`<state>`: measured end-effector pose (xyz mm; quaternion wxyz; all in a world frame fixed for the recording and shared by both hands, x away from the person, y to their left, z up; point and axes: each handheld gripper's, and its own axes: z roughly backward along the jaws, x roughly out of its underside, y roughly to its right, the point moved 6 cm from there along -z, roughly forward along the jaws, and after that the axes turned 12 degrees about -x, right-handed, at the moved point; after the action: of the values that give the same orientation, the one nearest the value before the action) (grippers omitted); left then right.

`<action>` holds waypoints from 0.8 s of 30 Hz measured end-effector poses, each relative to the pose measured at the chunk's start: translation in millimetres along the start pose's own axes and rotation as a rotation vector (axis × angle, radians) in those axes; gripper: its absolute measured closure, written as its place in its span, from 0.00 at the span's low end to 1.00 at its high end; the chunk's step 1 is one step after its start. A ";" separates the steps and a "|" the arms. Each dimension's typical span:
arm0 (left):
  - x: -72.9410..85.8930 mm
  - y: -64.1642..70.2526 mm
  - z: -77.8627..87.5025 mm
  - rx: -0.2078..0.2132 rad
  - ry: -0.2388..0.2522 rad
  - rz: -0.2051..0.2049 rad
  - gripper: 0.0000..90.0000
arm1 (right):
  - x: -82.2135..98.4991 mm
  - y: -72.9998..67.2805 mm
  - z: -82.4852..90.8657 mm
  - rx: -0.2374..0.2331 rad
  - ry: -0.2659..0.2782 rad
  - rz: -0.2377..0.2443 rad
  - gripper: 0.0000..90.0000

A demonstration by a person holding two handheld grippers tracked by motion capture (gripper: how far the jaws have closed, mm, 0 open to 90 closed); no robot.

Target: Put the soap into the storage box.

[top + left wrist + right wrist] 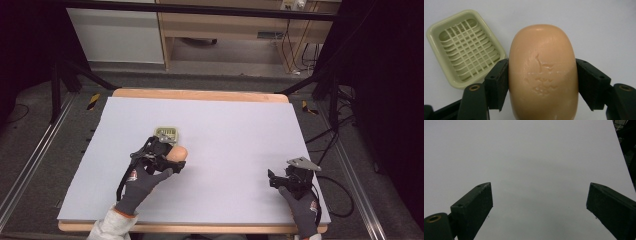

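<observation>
Left gripper (541,82): we clamp the soap bar (543,72) across its sides.
Soap: hard, slick; we'd hold mid-length.
Soap dish (464,47): mid-tabletop, left.
Right gripper (539,207): open, empty.

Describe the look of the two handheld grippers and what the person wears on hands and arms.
Both the left gripper and the right gripper are black, with flat, blocky black fingers carrying small screw holes and brass-coloured bushings. The right one bears a grey three-cornered plate. Black cables trail from each. The hands wear dark grey knit gloves with small red-and-white markings; the left sleeve is white.

soap (542,72) — waxy, slight sheen | dish (465,47) — glossy plastic | table cover (235,135) — matt
</observation>
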<state>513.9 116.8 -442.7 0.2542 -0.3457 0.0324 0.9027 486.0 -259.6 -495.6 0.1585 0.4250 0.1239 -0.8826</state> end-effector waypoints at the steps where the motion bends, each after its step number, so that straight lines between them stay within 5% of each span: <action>1: 0.0 0.0 0.0 0.000 0.000 0.000 0.35 | 0.0 0.0 0.0 0.000 0.000 0.000 0.08; 8: -3.7 -13.9 2.2 -0.009 0.012 0.034 0.35 | -0.1 -0.3 -0.1 0.000 0.000 0.004 0.08; 24: -17.5 -43.0 -21.1 -0.045 -0.013 0.082 0.35 | -0.5 -1.1 -2.1 0.004 -0.005 0.011 0.08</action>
<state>558.5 141.5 -442.5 0.2095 -0.3437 0.0245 0.9151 487.3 -257.8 -496.4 0.1629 0.4237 0.1191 -0.8830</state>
